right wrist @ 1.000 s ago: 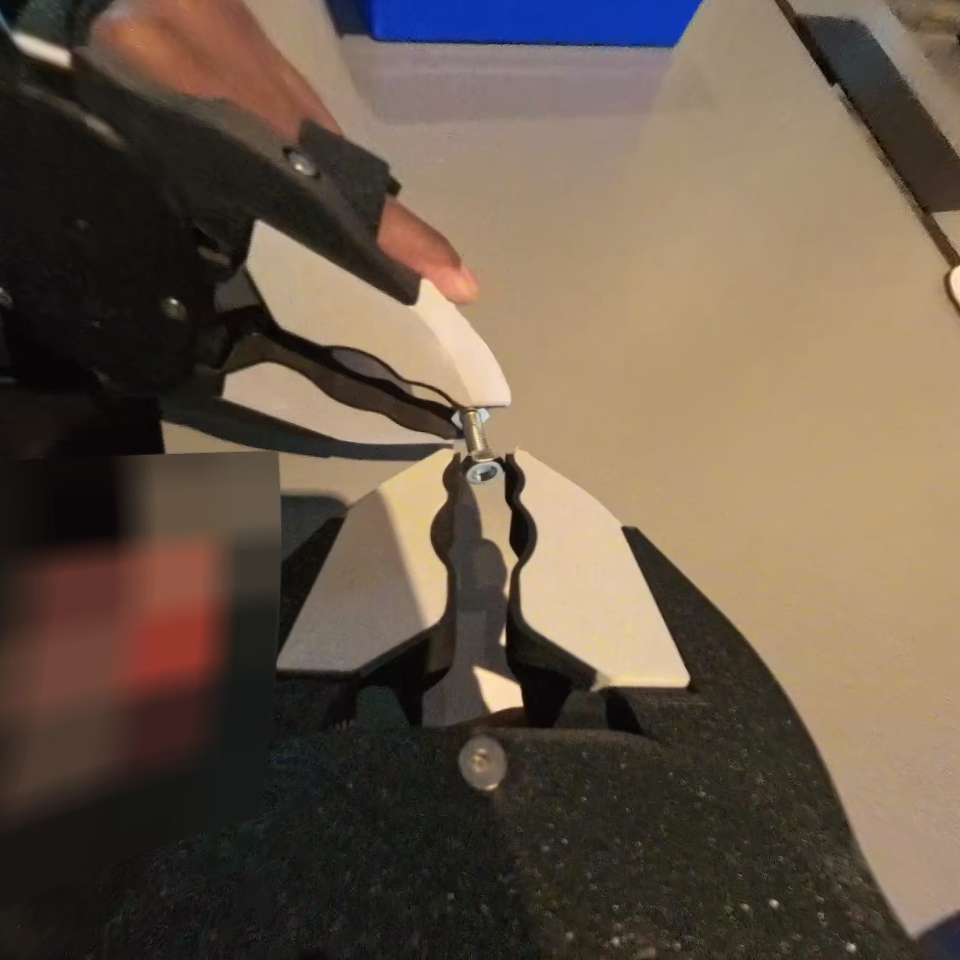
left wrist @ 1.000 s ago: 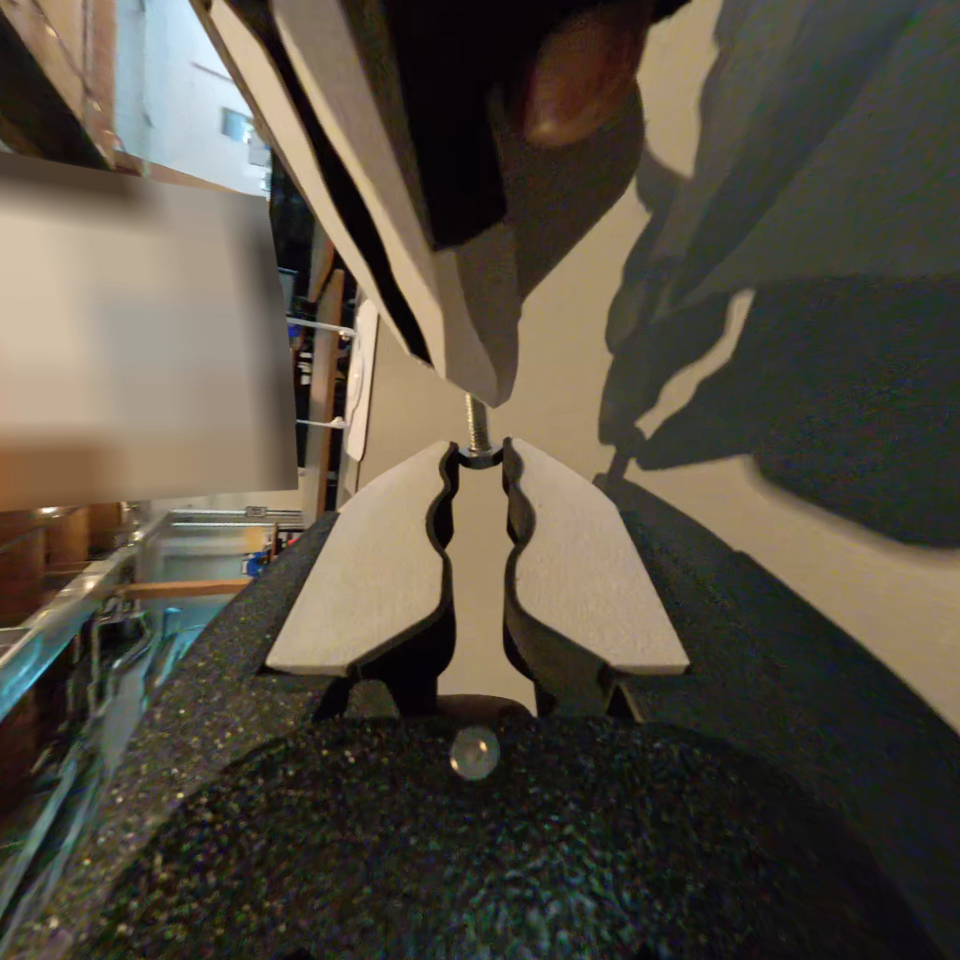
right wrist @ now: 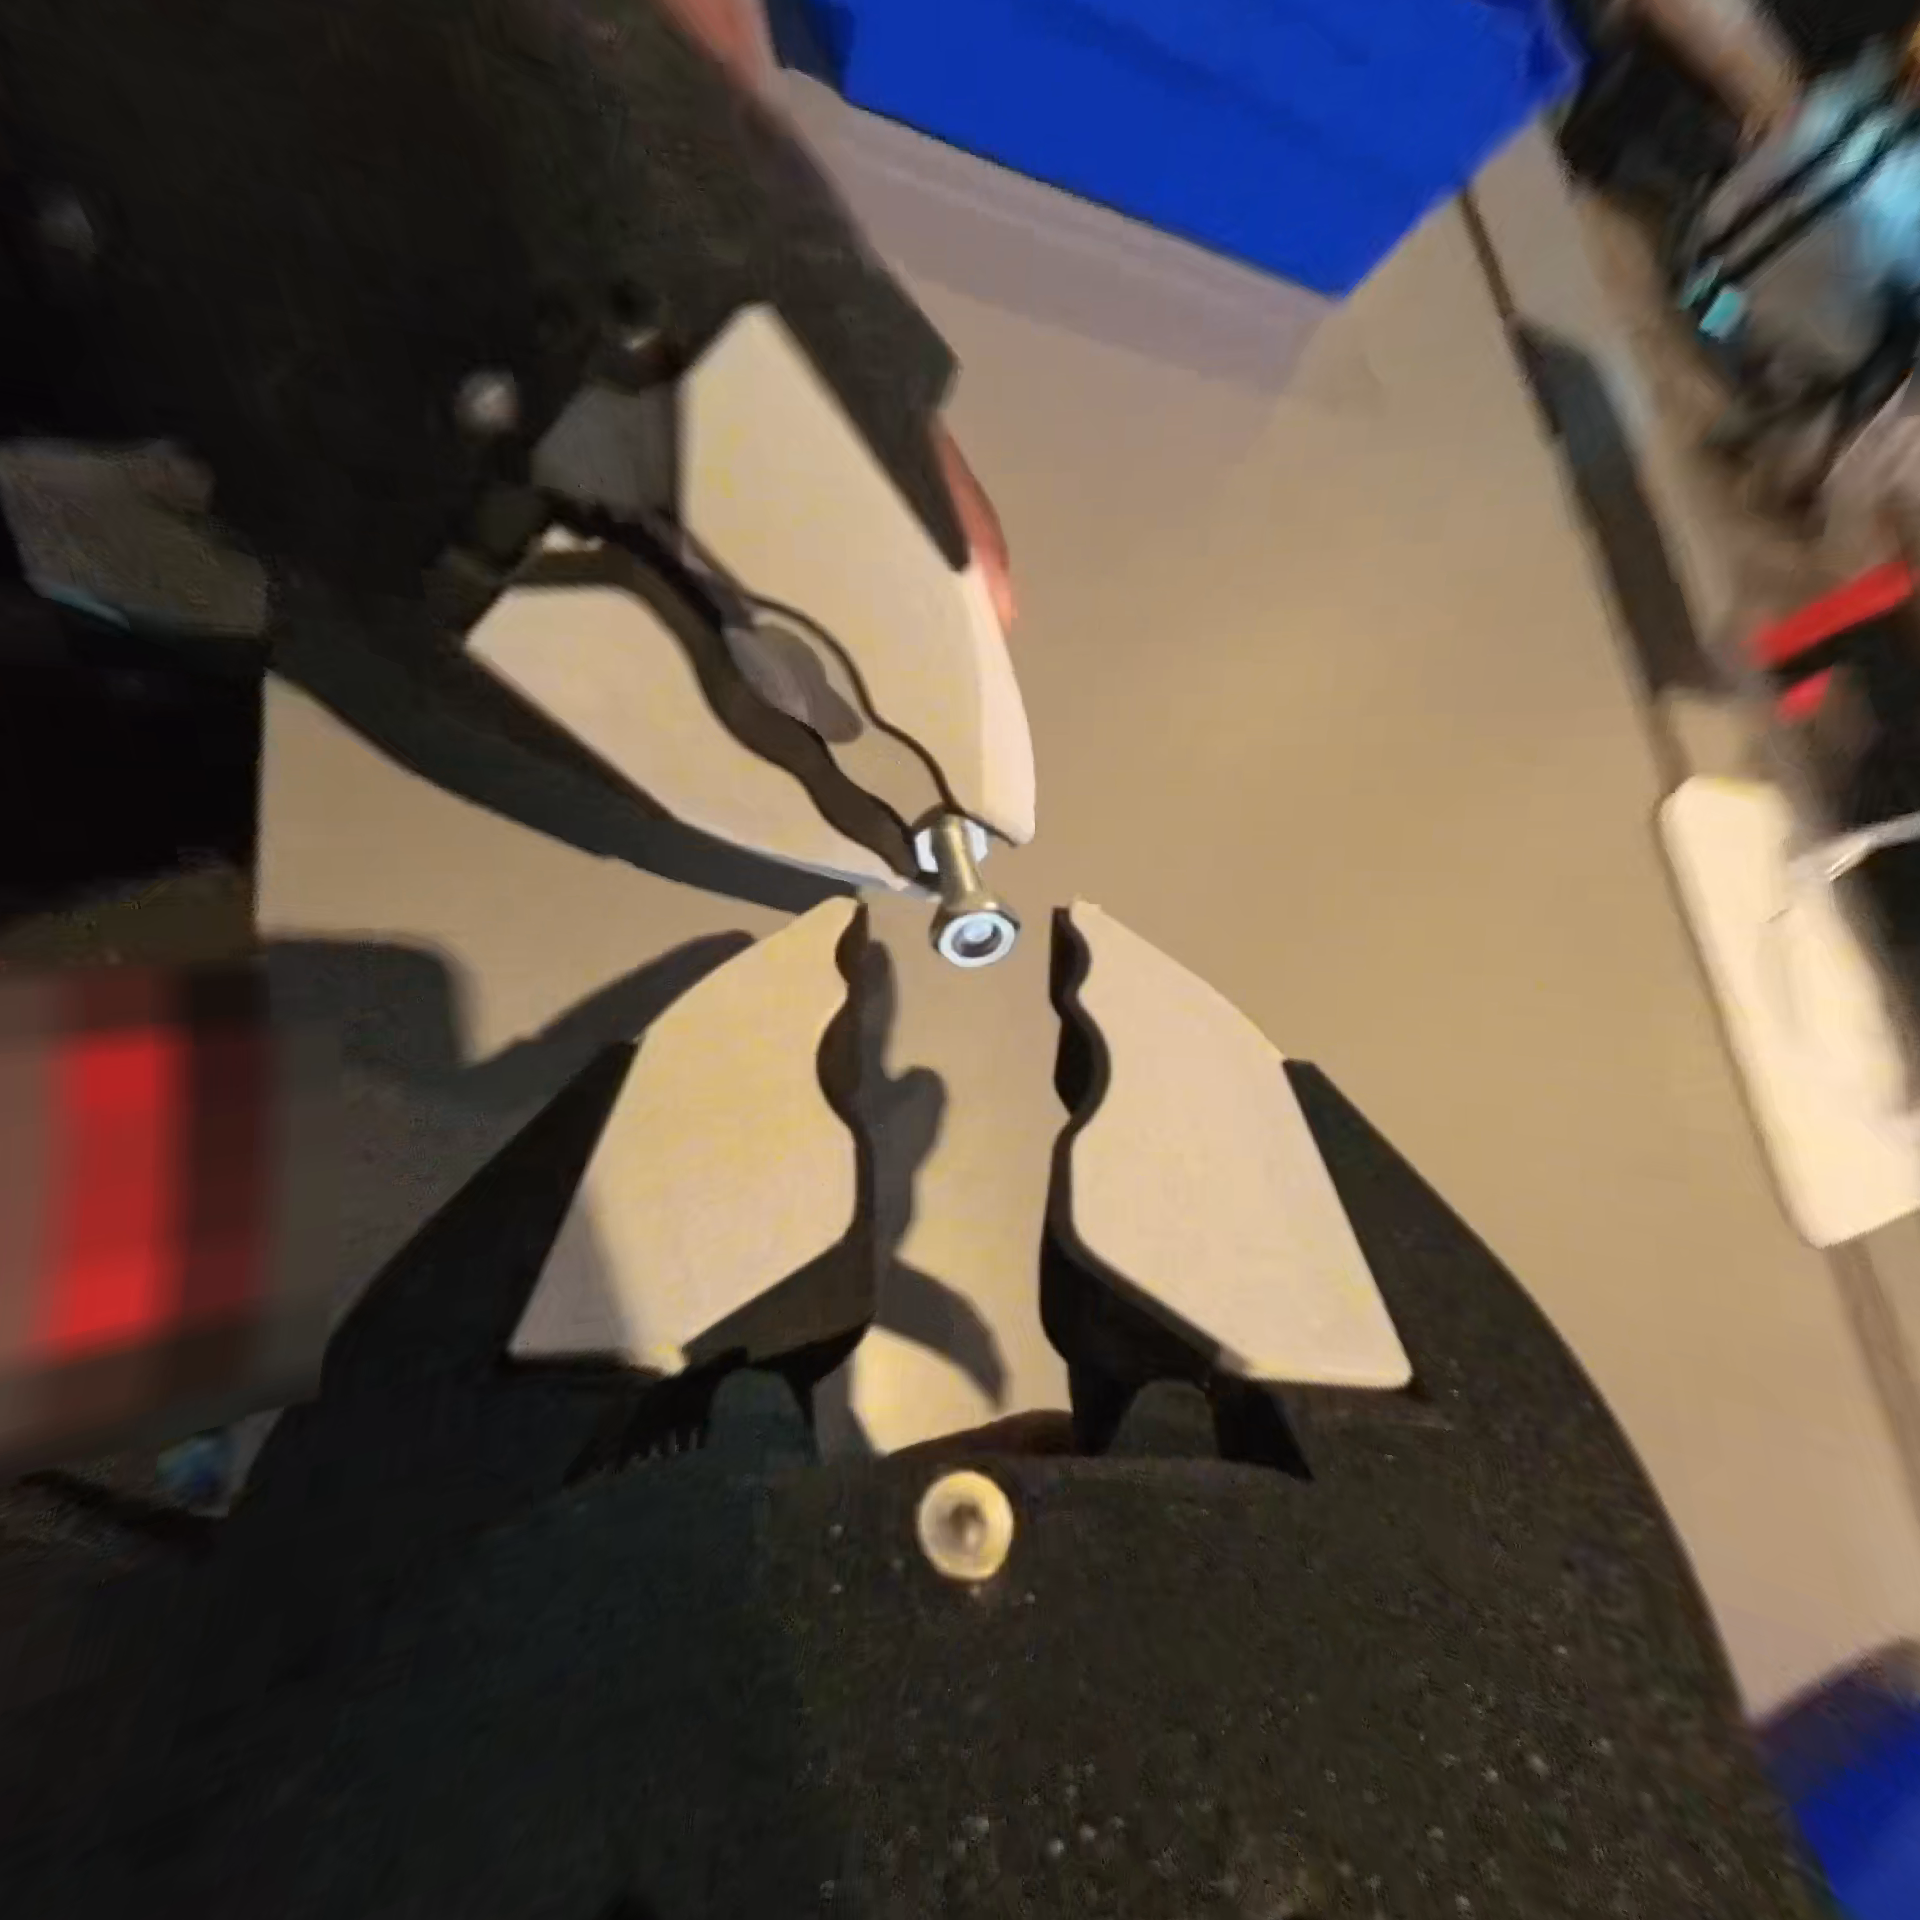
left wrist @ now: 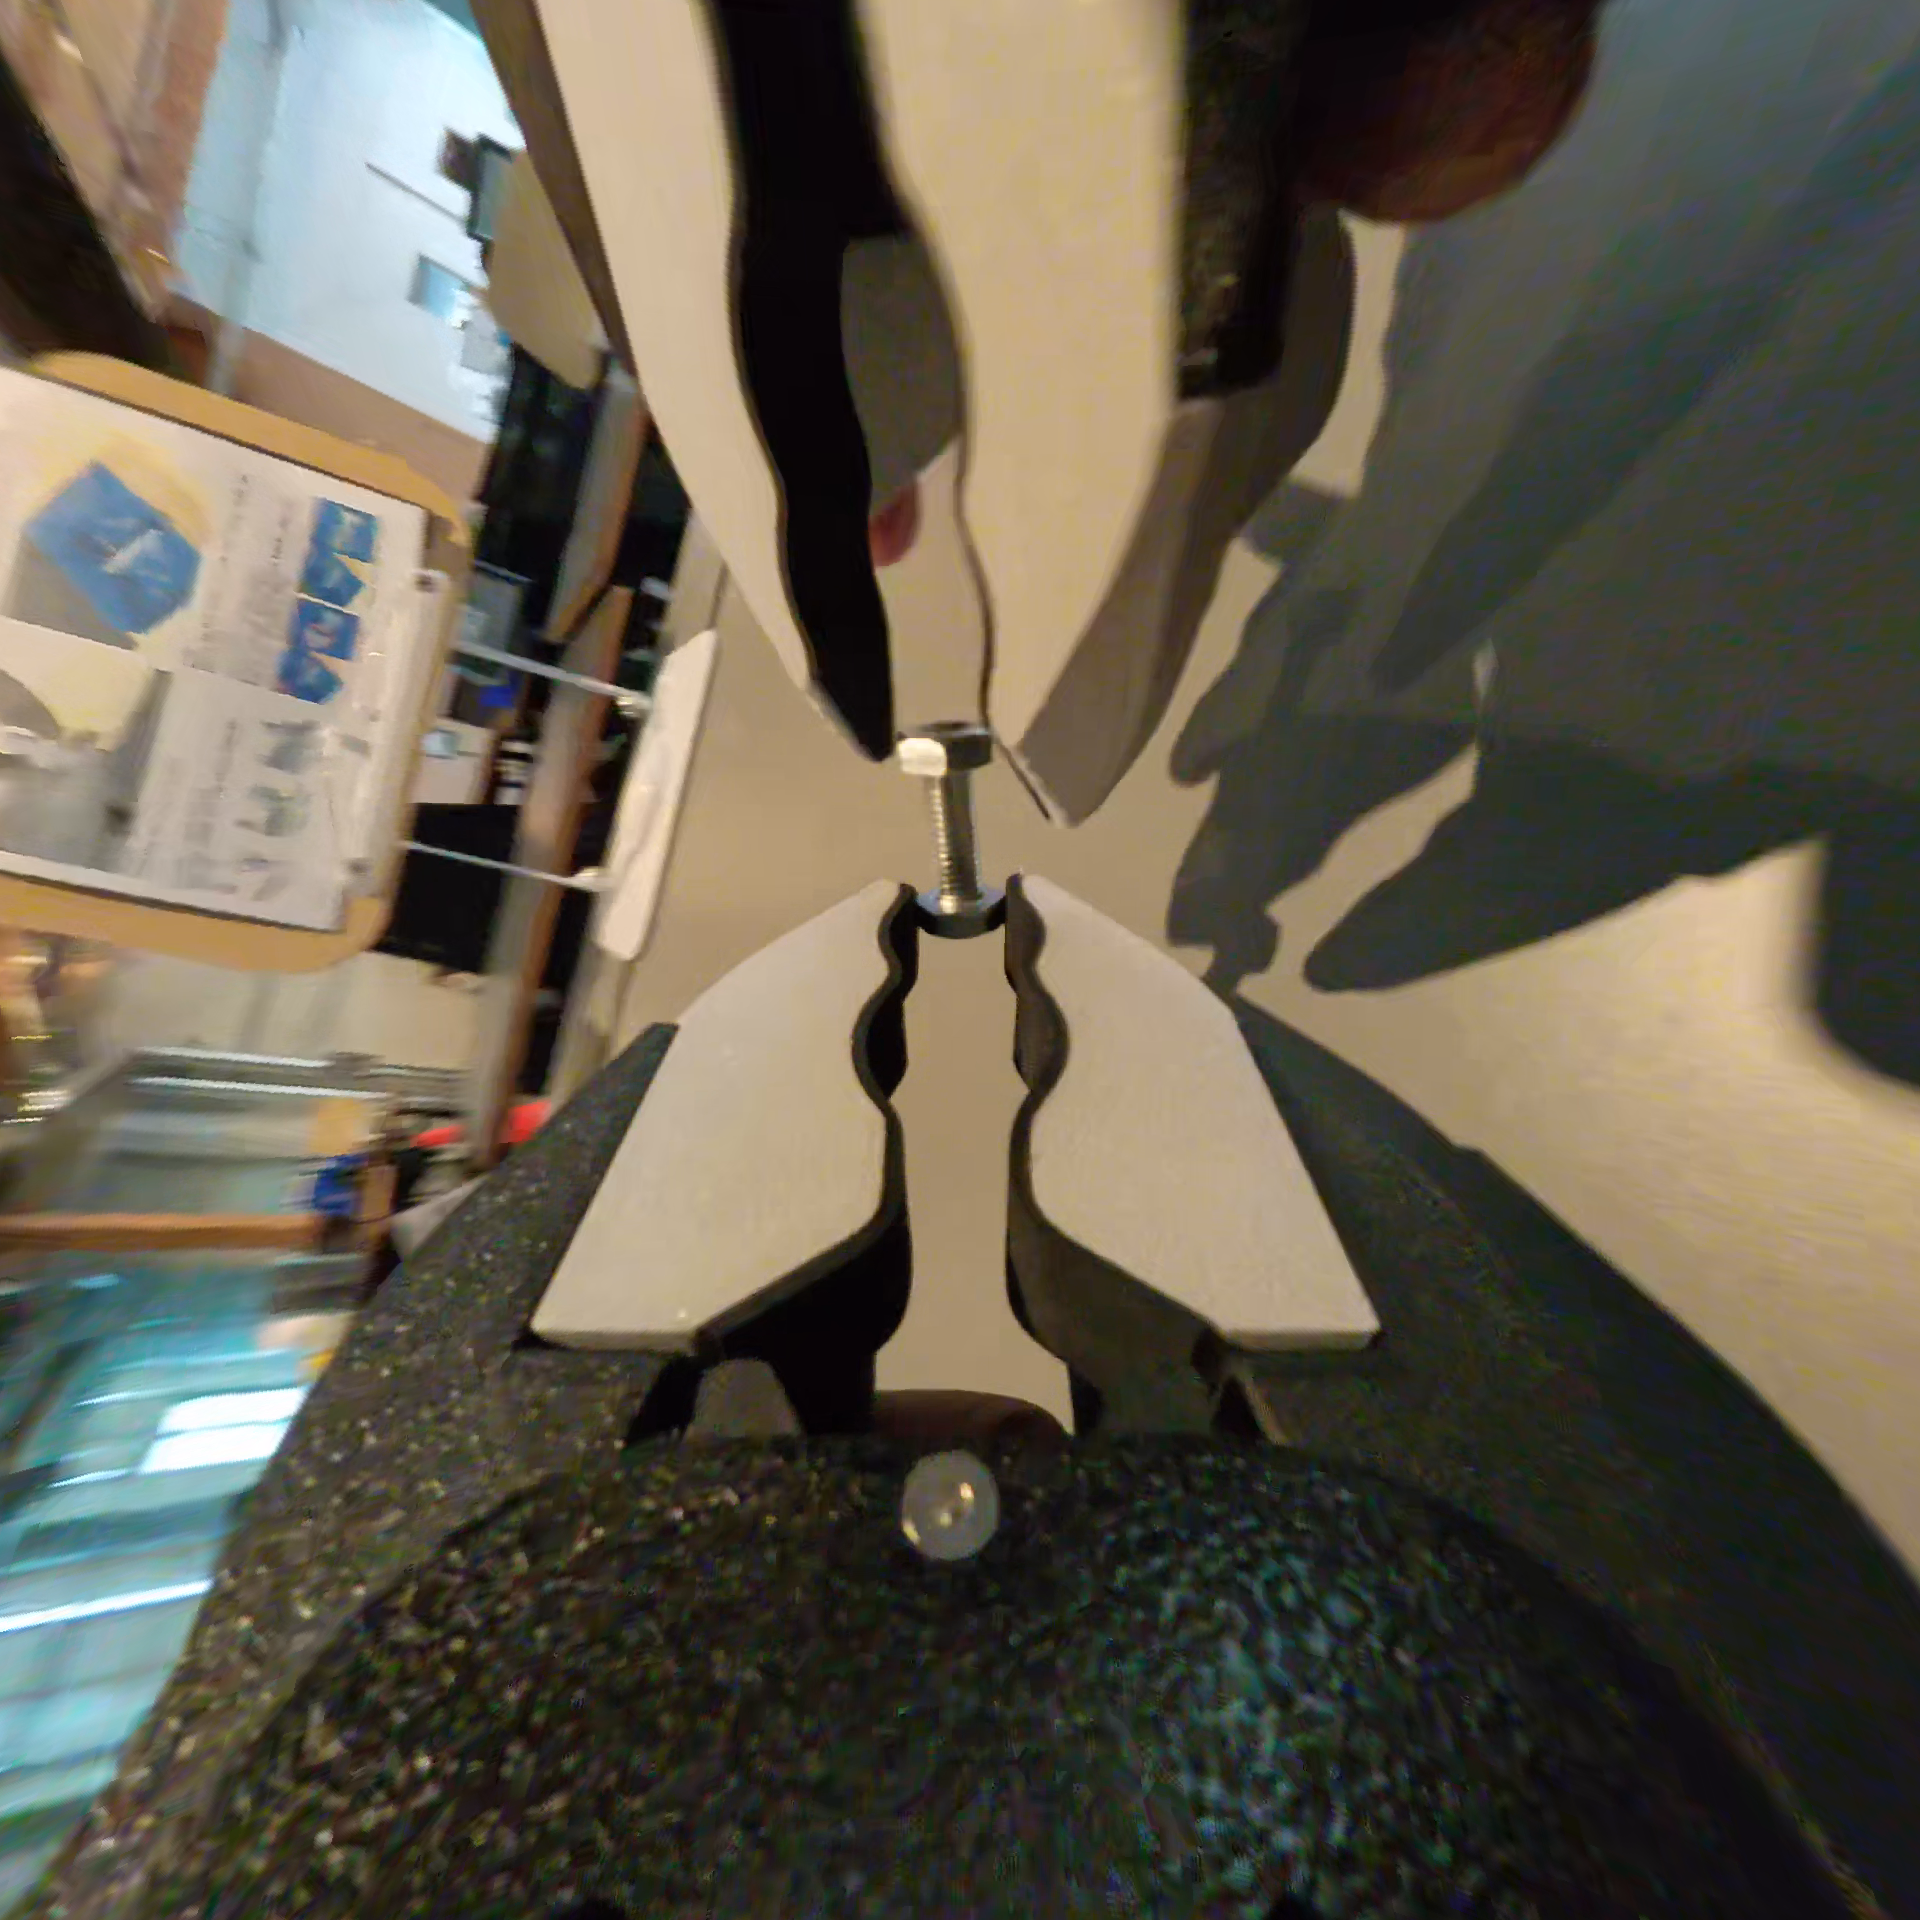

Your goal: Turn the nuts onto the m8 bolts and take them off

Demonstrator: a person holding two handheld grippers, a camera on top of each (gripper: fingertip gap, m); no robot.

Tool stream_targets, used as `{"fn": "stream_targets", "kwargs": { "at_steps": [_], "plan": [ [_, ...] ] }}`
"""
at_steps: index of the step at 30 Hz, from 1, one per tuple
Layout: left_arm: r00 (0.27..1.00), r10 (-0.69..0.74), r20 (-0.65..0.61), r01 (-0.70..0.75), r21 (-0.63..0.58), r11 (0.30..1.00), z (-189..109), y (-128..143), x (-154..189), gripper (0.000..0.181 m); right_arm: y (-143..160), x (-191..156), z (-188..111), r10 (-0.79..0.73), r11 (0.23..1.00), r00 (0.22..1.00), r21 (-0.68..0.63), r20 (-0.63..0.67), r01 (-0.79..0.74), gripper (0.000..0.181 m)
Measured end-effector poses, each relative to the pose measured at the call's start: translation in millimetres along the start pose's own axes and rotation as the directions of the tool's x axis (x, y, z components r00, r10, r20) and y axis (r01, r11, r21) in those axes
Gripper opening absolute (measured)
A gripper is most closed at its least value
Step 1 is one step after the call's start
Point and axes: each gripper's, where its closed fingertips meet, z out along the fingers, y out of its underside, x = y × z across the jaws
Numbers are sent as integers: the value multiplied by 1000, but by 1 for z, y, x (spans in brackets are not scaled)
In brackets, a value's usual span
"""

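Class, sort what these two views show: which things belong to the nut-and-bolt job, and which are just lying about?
In the job:
bolt, gripped by the left gripper
nut on its end
right gripper, fingers open around the nut

Lying about:
blue bin
white block at the edge of the table
printed cardboard box

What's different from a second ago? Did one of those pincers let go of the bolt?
Yes. The right gripper opened and let go of its end of the bolt; its fingers now stand on either side of that end, clear of it. The left gripper stayed shut on the other end, holding the bolt above the table.
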Motion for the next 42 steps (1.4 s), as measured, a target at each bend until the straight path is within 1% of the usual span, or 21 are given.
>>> {"fn": "stream_targets", "kwargs": {
  "at_steps": [1, 3, 4, 5, 8, 11, 14, 16, 18, 20, 22, 23, 24, 25, 26, 27, 29, 31, 34, 37, 42],
  "plan": [
    [998, -55, -43, 56, 23, 998, -2, -1, 2, 16, -3, 0, -3, -114, 993, 993, 19, -29, 115, 36],
    [985, -134, -110, 142, 60, 988, -5, -5, 5, 16, -6, -2, -8, -337, 939, 937, 31, -92, 341, 37],
    [977, -161, -139, 172, 72, 983, -7, -6, 6, 16, -5, -3, -9, -408, 911, 907, 22, -105, 412, 38],
    [971, -178, -161, 193, 80, 978, -9, -6, 7, 16, -3, -3, -10, -440, 896, 890, 9, -116, 444, 38],
    [952, -211, -222, 237, 96, 967, -13, -10, 11, 15, -3, 2, -11, -444, 893, 886, 9, -137, 449, 32],
    [943, -216, -253, 247, 97, 964, -14, -11, 15, 15, -6, -6, -14, -474, 875, 873, 51, -110, 481, 28],
    [943, -202, -266, 232, 88, 969, -15, -10, 18, 15, -6, -11, -14, -483, 871, 871, 58, -88, 489, 21],
    [953, -176, -248, 199, 70, 977, -13, -8, 18, 15, -5, -13, -12, -480, 873, 874, 51, -82, 484, 15],
    [967, -131, -221, 144, 43, 989, -11, -4, 19, 16, -3, -13, -9, -450, 891, 891, 33, -65, 453, 14],
    [985, -61, -163, 64, 16, 998, -7, 0, 17, 16, 2, -11, -4, -348, 937, 937, -2, -34, 348, 14],
    [997, 36, -64, -37, -17, 999, -3, 4, 9, 16, 6, -5, 0, -184, 983, 983, -29, -22, 184, 14],
    [996, 88, -6, -89, -41, 995, -1, 7, 3, 16, 8, -1, 3, -70, 997, 997, -43, -24, 69, 14],
    [989, 143, 41, -139, -77, 987, 1, 10, -1, 16, 8, 2, 6, 51, 998, 998, -40, -22, -52, 14],
    [981, 184, 67, -176, -104, 979, 3, 13, -3, 16, 7, 3, 8, 137, 990, 990, -28, -12, -138, 14],
    [978, 194, 76, -186, -109, 977, 4, 13, -3, 16, 8, 4, 9, 167, 986, 986, -25, -6, -167, 14],
    [982, 179, 66, -172, -100, 980, 5, 13, -1, 16, 9, 4, 10, 146, 989, 989, -30, -7, -146, 15],
    [992, 118, 40, -115, -70, 991, 5, 11, 0, 16, 10, 7, 7, 51, 998, 998, -27, -25, -51, 26],
    [999, 33, -6, -33, -34, 999, 3, 9, 2, 16, 7, 9, 0, -102, 995, 993, -1, -55, 102, 34],
    [992, -90, -84, 93, 33, 995, -3, 2, 4, 16, 3, 5, -8, -325, 944, 941, 25, -89, 329, 38],
    [982, -137, -133, 147, 65, 987, -8, -2, 5, 16, 0, 0, -11, -394, 915, 914, 55, -92, 400, 37],
    [974, -127, -188, 143, 73, 987, -11, -7, 14, 16, -4, -7, -14, -456, 881, 885, 95, -90, 464, 30]
  ]
}}
